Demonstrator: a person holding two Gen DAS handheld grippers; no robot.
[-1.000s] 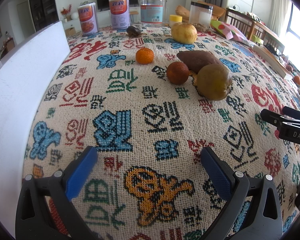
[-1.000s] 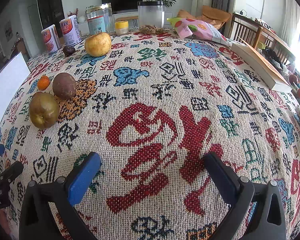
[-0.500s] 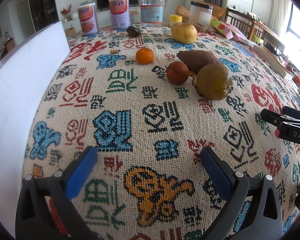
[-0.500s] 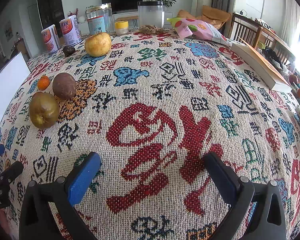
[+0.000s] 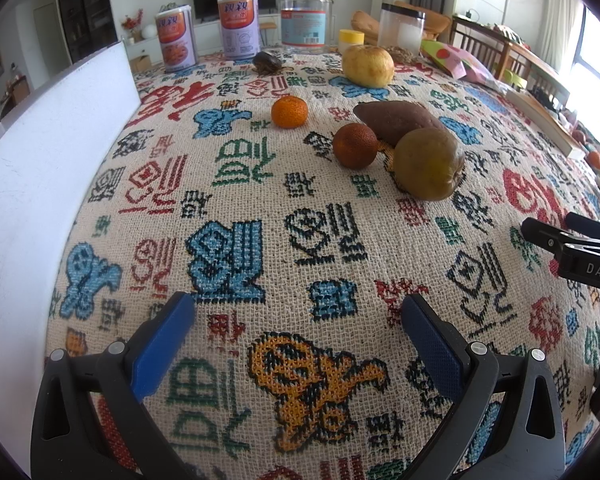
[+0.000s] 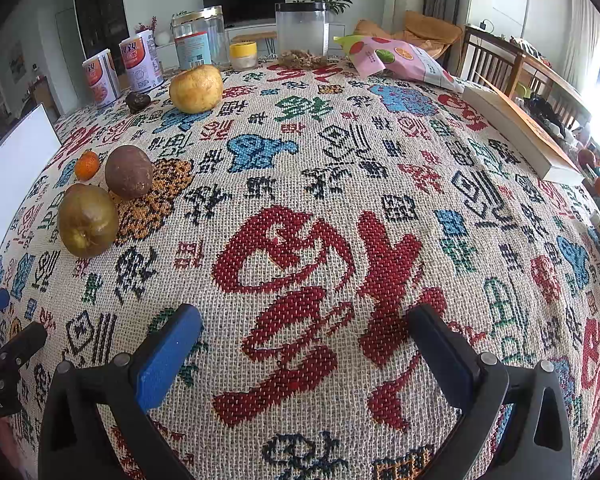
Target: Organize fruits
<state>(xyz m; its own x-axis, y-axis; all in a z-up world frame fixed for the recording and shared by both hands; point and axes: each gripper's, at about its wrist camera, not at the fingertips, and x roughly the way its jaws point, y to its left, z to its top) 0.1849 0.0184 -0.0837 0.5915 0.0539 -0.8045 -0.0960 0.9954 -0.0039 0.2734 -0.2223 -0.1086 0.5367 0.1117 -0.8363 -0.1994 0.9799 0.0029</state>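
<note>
A patterned cloth point(image 5: 240, 184) is covering the counter. The left tool point(image 5: 296, 344) and right tool point(image 6: 304, 352) are hovering over it, both spread wide and gripping nothing. The fruits are lying ahead of the left tool: a yellow pomelo point(image 5: 368, 65) farthest, a sweet potato point(image 5: 396, 120), a brownish pear point(image 5: 428, 163) touching it, a dark orange point(image 5: 355, 146), a tangerine point(image 5: 289, 111).

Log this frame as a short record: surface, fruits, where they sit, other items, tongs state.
surface: patterned cloth
fruits: mandarin, dark orange, pear, yellow fruit
also: sweet potato, behind the dark orange and pear
back edge: two cans, jars
left side: white board
left tongs: open, empty
right tongs: open, empty
</note>
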